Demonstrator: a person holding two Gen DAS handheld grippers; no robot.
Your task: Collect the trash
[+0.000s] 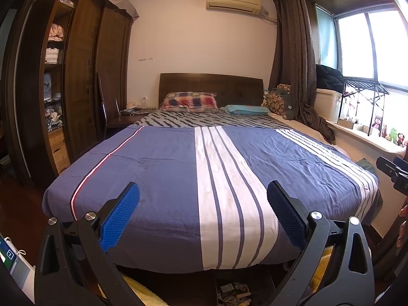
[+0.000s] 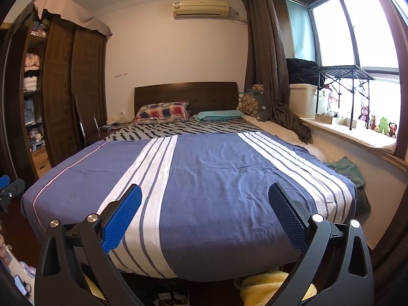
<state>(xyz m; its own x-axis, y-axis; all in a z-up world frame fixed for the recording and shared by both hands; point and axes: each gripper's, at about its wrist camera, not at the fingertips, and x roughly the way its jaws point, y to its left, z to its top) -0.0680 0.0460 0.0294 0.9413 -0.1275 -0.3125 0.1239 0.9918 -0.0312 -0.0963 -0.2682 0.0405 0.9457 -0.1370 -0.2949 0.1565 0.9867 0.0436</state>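
No clear piece of trash shows on the bed (image 1: 163, 168), which is covered by a blue blanket with white stripes (image 2: 219, 178). My left gripper (image 1: 202, 191) hovers at the foot of the bed, open, with nothing between its blue pads (image 1: 119, 216). My right gripper (image 2: 204, 191) is also held at the foot of the bed, open and empty. Its black body shows at the right edge of the left wrist view (image 1: 394, 176). Small mixed clutter (image 1: 234, 297) lies on the floor under the bed's end; I cannot tell what it is.
A dark wardrobe (image 1: 84, 76) with open shelves stands left. A nightstand (image 1: 127, 117) holds small items beside the headboard. Pillows (image 2: 163, 113) lie at the head. The right side has a curtain (image 2: 267, 63), a windowsill with toys (image 2: 380, 125) and a green cloth (image 2: 349, 168). A yellow towel (image 2: 265, 285) lies below.
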